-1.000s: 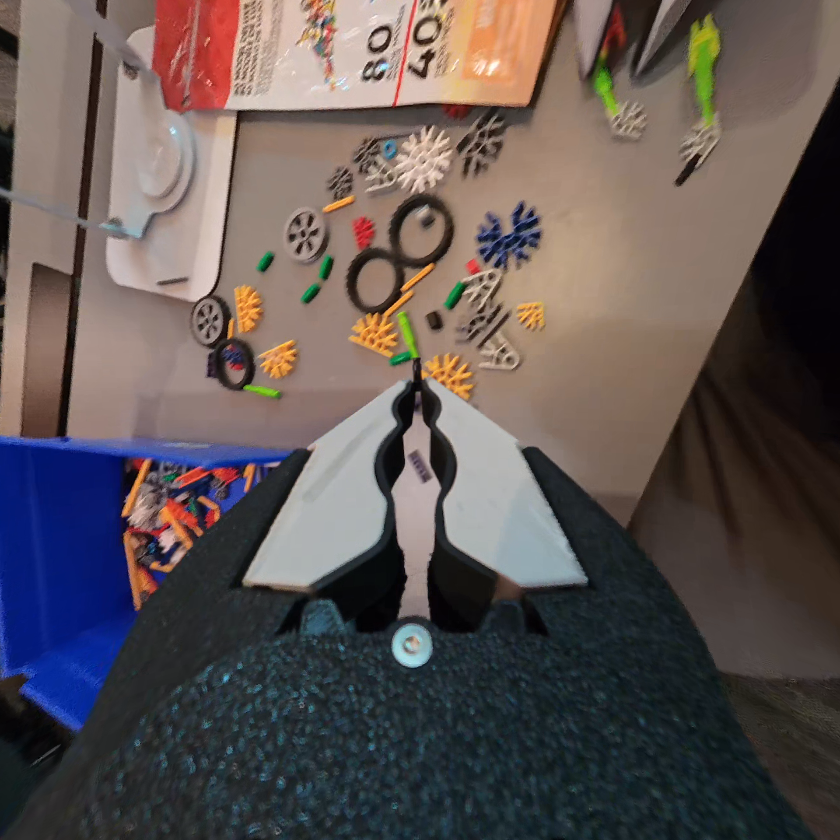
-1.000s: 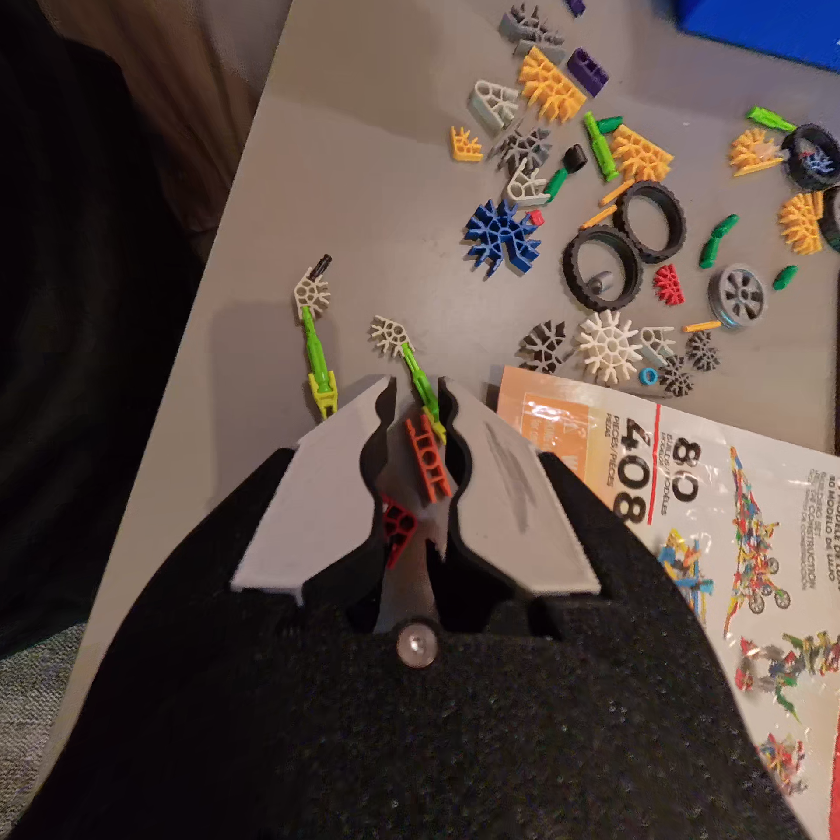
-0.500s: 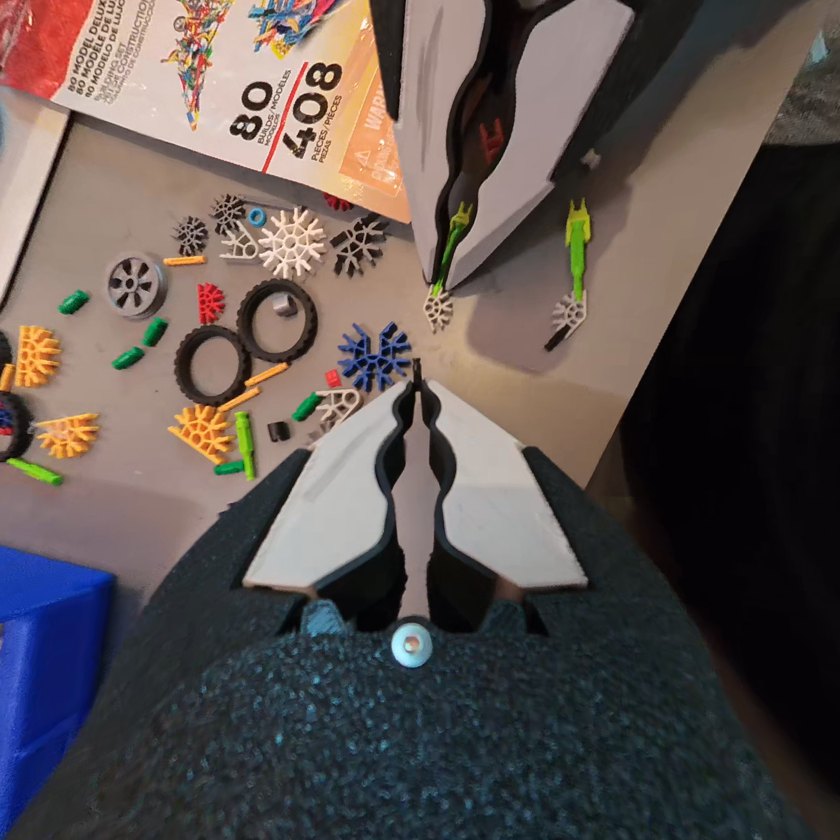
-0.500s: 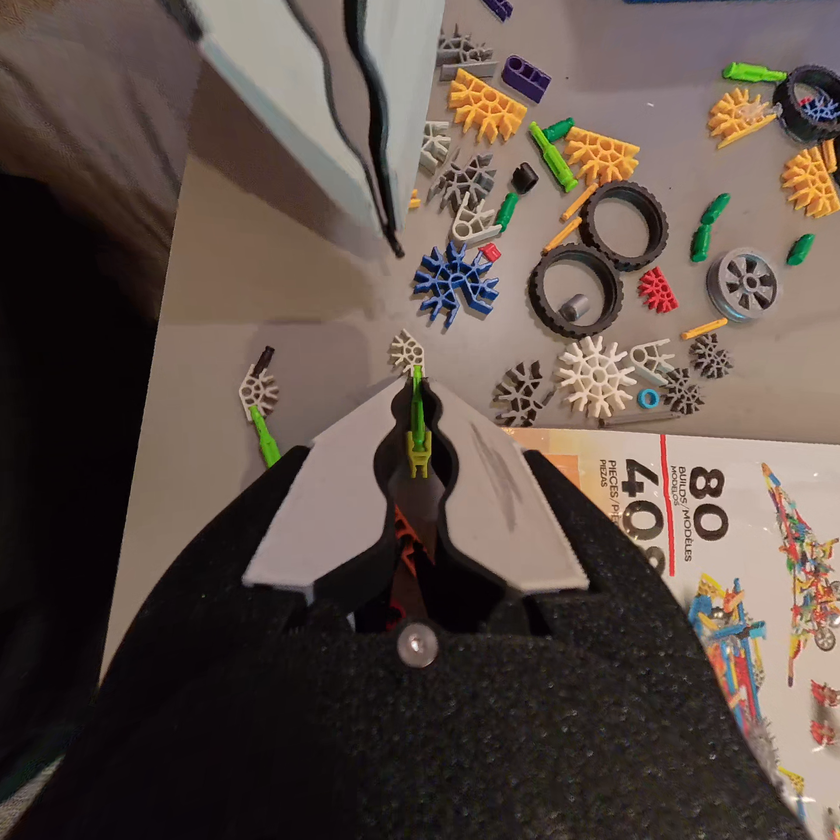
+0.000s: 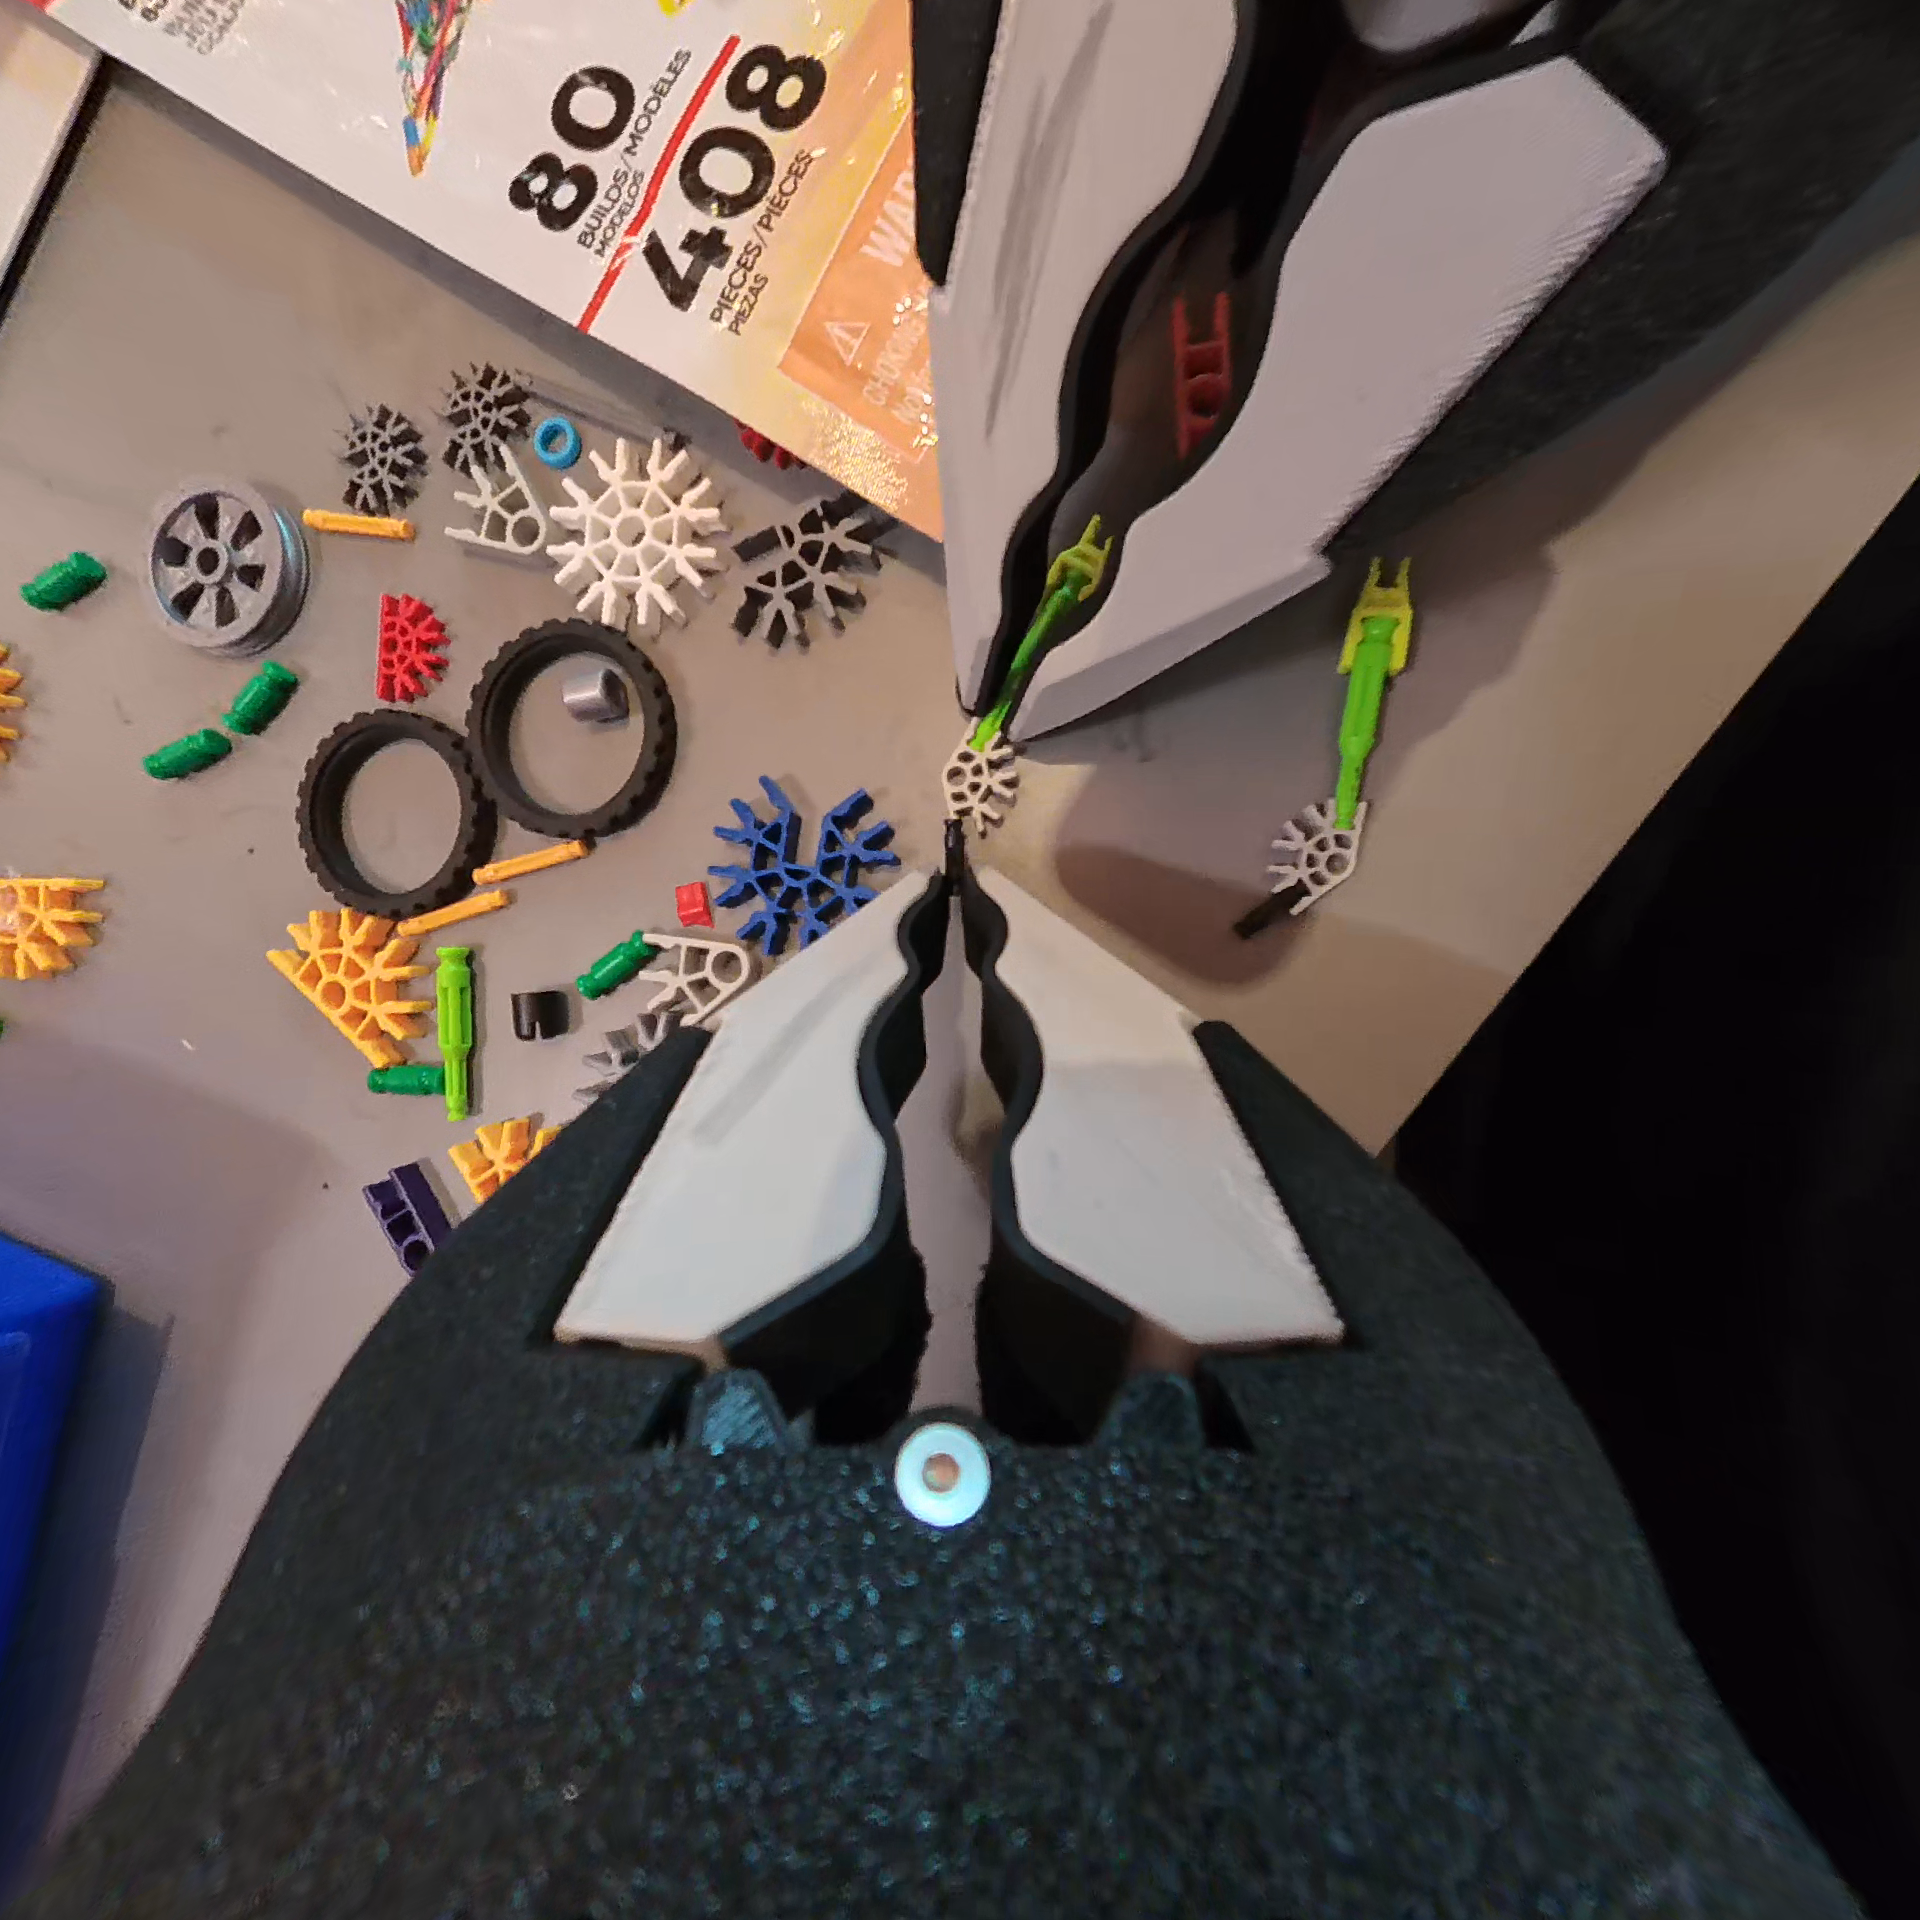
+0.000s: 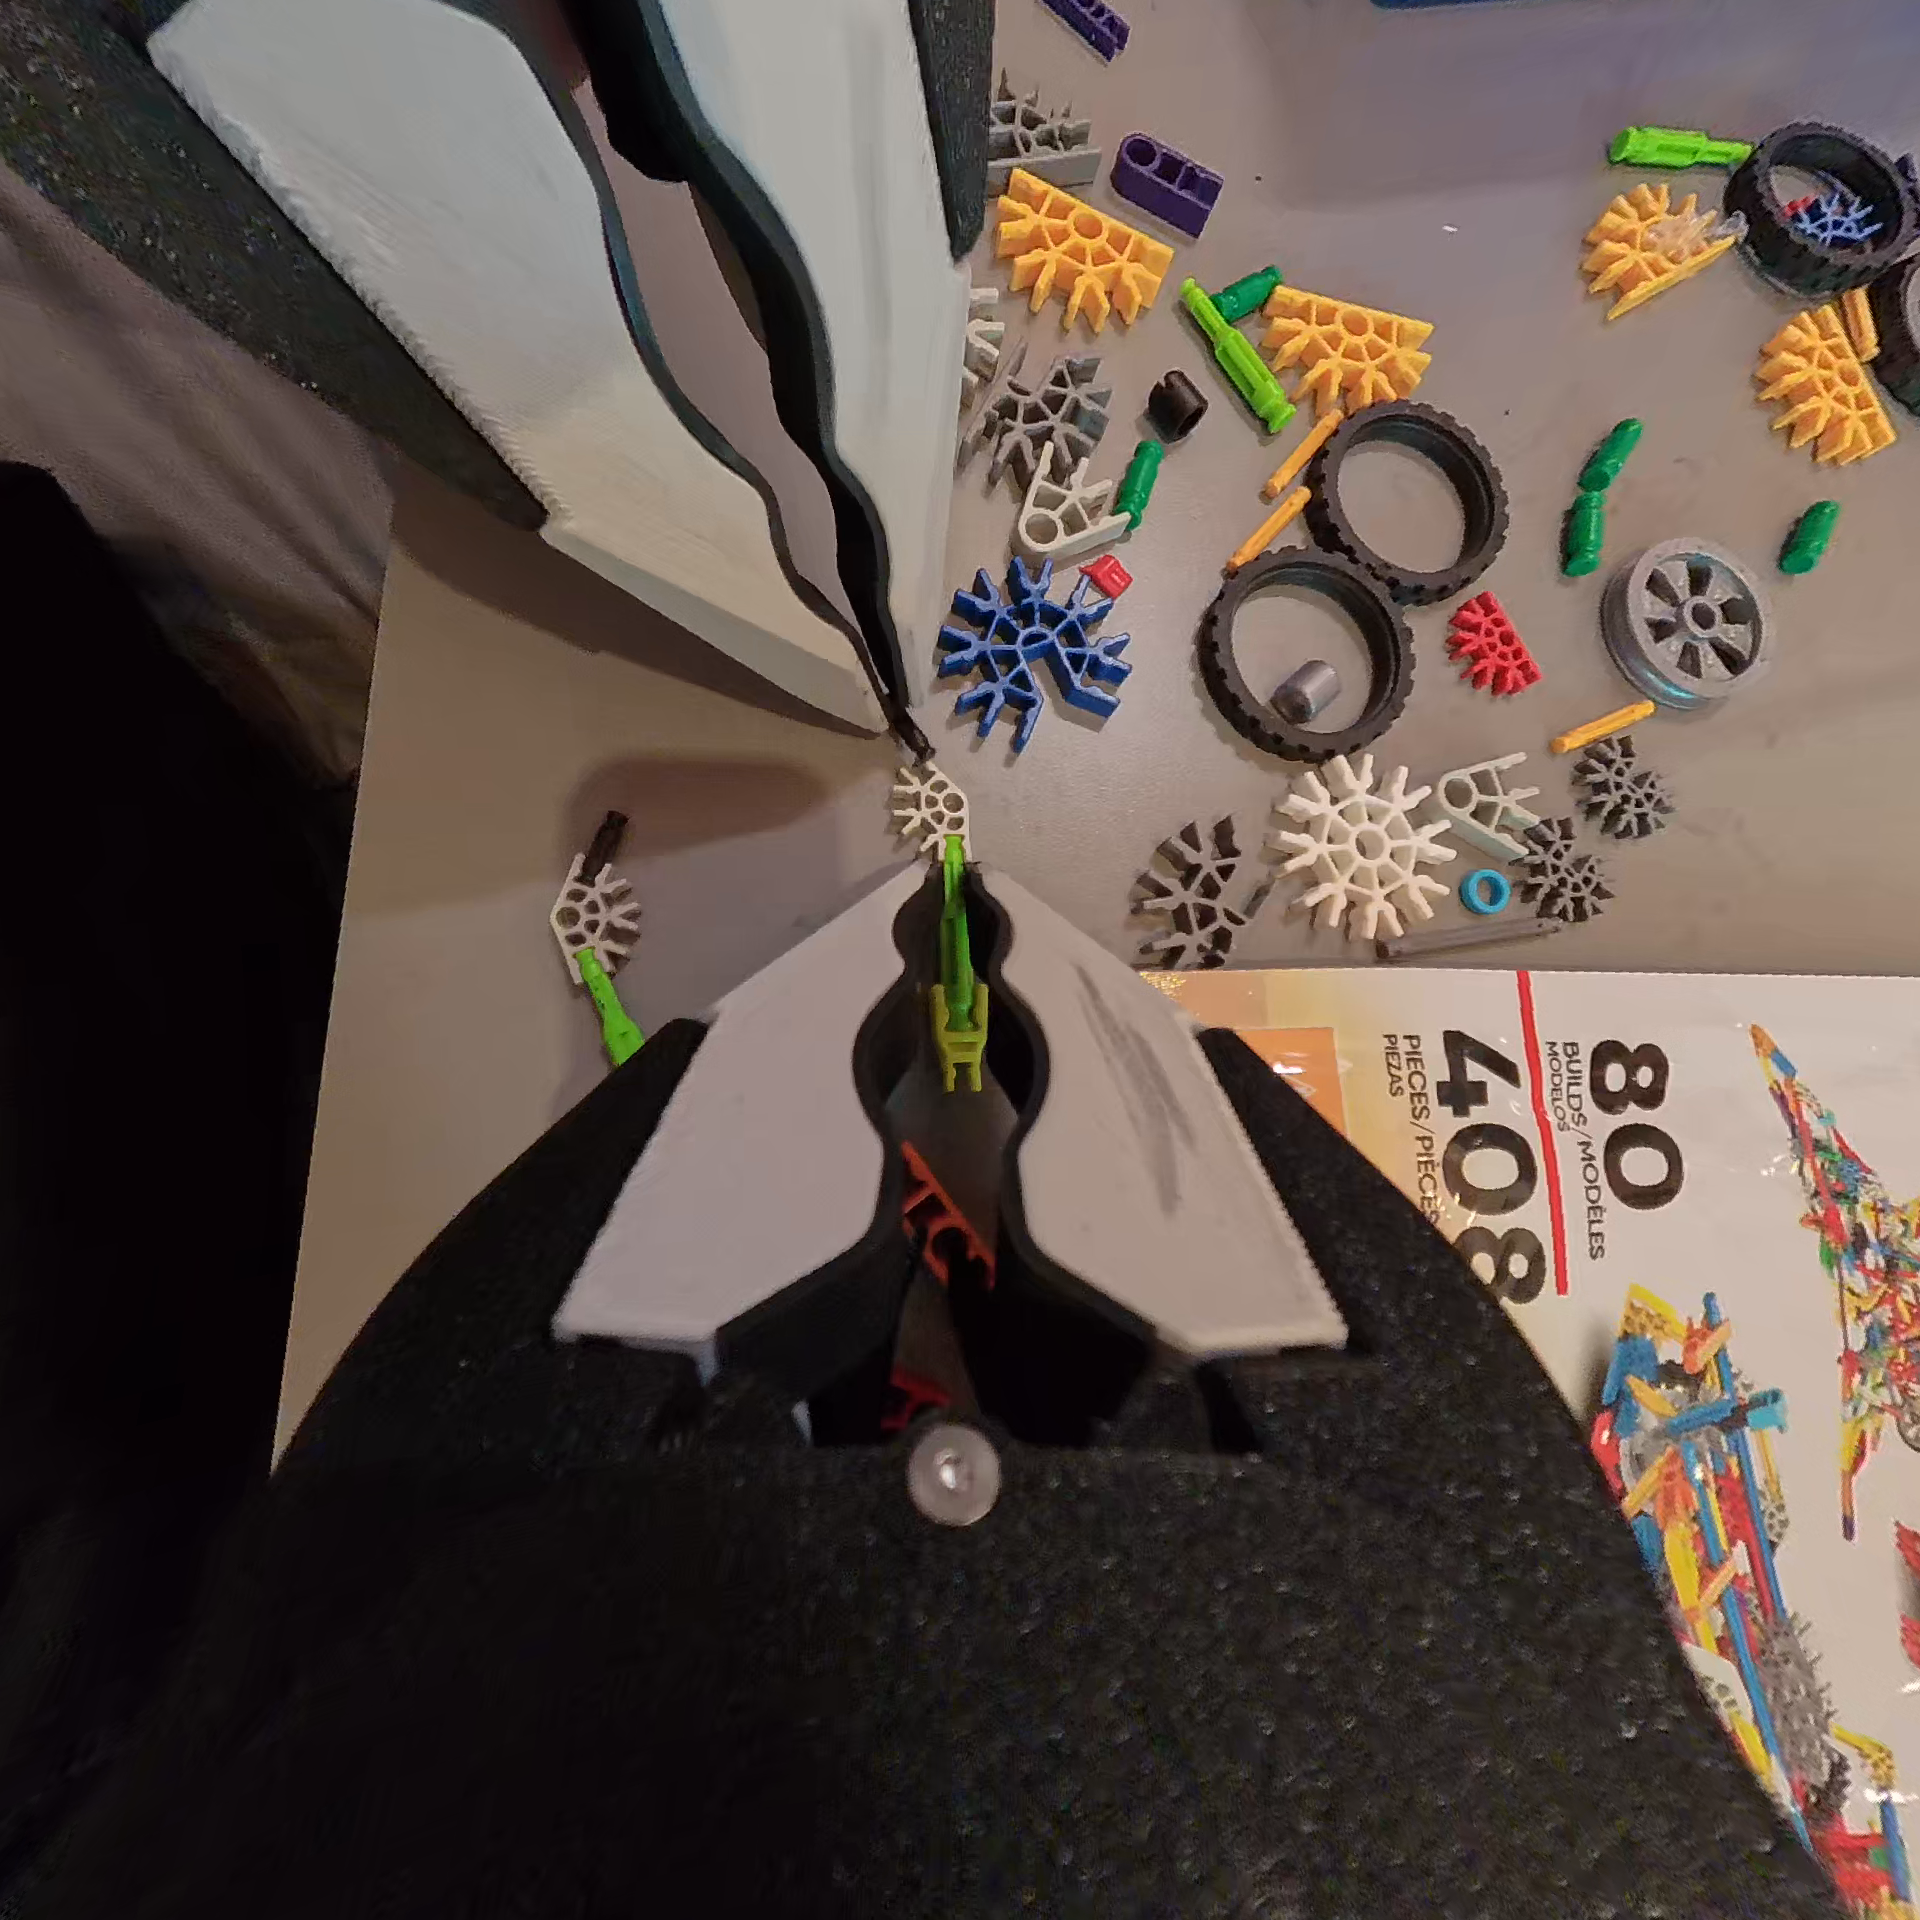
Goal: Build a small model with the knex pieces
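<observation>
Your grey table (image 5: 260, 312) carries a large printed instruction sheet (image 6: 1714, 1195) in a clear sleeve, bearing bold black numerals, smaller lettering in several languages, an orange warning panel and colour pictures of built models; its wording is not reproduced here. A blue bin (image 5: 42, 1351) sits at the table's edge in the left wrist view. Two black tyres (image 5: 488, 769) lie touching each other, one with a small grey cylinder (image 5: 597, 694) inside it; near them lie a grey spoked wheel (image 5: 227, 566), a white snowflake connector (image 5: 636, 535) and a blue snowflake connector (image 5: 800, 862). Your right gripper (image 6: 951, 883) is closed on a green rod (image 6: 954, 935); the rod's outer end carries a light grey fan connector (image 6: 930, 808) just beyond the fingertips, and its inner end a yellow-green clip (image 6: 961, 1023) between the jaws. Your left gripper (image 5: 951, 883) is closed on a thin black rod (image 5: 952, 847), whose tip points at, and nearly touches, that grey connector. It cannot be told whether rod and connector are in contact. A second assembly (image 5: 1351, 738) of the same kind, already bearing a black rod, lies on the table beside the right gripper. Orange and red parts (image 6: 940, 1216) sit deeper between the right jaws.
</observation>
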### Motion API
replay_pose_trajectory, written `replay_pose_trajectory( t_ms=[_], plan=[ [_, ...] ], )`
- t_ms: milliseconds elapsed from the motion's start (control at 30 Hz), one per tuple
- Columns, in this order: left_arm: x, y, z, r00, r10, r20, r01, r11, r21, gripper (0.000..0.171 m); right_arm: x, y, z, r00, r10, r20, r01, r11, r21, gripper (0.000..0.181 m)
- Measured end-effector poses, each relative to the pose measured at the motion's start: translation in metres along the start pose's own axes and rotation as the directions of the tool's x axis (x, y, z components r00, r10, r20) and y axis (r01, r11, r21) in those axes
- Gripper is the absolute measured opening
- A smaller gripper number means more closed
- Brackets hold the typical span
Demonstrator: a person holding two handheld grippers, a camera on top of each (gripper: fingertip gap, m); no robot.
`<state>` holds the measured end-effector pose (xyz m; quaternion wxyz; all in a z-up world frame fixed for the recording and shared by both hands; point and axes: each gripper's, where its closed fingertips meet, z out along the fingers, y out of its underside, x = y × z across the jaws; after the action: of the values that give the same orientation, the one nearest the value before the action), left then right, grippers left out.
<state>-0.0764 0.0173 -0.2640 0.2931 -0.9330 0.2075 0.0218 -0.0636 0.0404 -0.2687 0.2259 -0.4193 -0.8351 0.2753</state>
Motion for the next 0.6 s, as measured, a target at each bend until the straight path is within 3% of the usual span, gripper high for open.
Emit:
replay_pose_trajectory(
  t_ms=[600],
  plan=[
    [0.001,-0.0011,0.0056,1.0,0.012,0.013,-0.011,0.999,-0.038,0.0,0.0013,-0.0071,-0.0051,1.0,0.017,0.009,-0.017,0.999,0.04,0.006]
  ],
)
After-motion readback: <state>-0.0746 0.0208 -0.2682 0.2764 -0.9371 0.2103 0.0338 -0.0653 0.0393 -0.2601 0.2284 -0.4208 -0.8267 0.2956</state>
